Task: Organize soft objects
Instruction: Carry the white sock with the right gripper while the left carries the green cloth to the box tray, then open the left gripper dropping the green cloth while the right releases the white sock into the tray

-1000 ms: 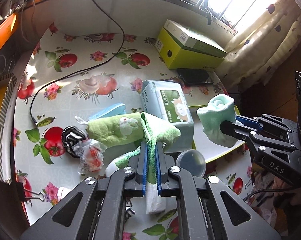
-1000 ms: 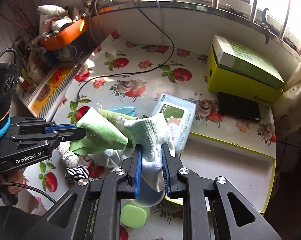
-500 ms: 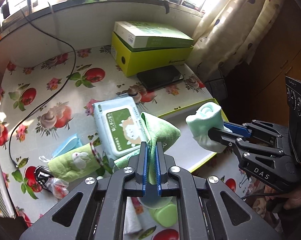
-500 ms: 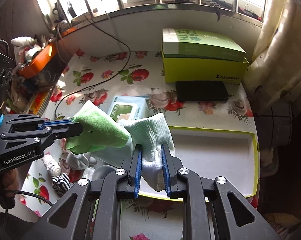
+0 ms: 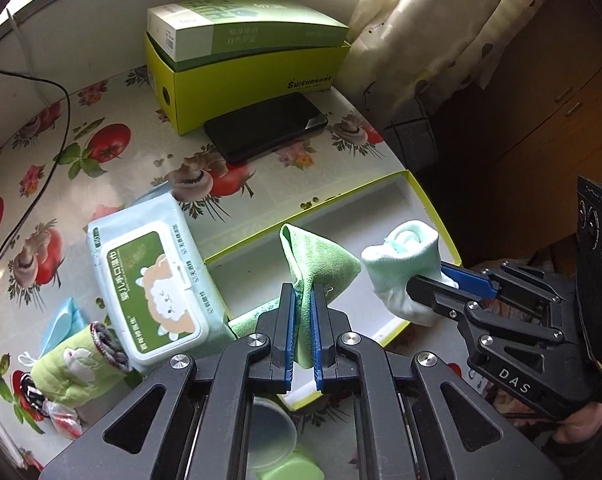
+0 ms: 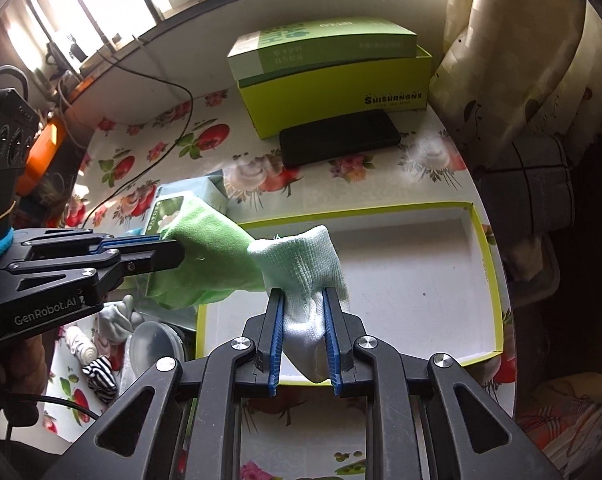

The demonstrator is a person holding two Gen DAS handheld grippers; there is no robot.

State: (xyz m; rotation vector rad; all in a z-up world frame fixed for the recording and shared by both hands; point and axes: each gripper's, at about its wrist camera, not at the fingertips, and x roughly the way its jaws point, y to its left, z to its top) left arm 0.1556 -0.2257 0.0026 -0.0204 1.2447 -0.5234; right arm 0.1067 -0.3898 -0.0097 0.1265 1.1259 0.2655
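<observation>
The counter, covered in a cloth printed with tomatoes, mushrooms and flowers, fills both views. Along its far edge stands a yellow-green box with a flatter green and white carton lying on top, and a black phone lies flat just in front of them. At the near right of the counter sits a shallow white tray with a yellow-green rim, its floor bare.

Left of the tray lies a pale blue pack of wet wipes with a green label showing a sheep. Left of the pack rests a rolled green towel with a white rabbit on it, and beyond that a small black-and-white striped item. A black cable trails across the far left of the counter.

The left gripper has its jaws closed on a bright green cloth, which stands up in a peak above the blue pads and hangs over the near left part of the tray. The right gripper has its jaws closed on a pale mint sock, bunched between the pads and held above the tray's near edge. In the right wrist view the cloth and the sock appear to touch side by side, the cloth to the left.
</observation>
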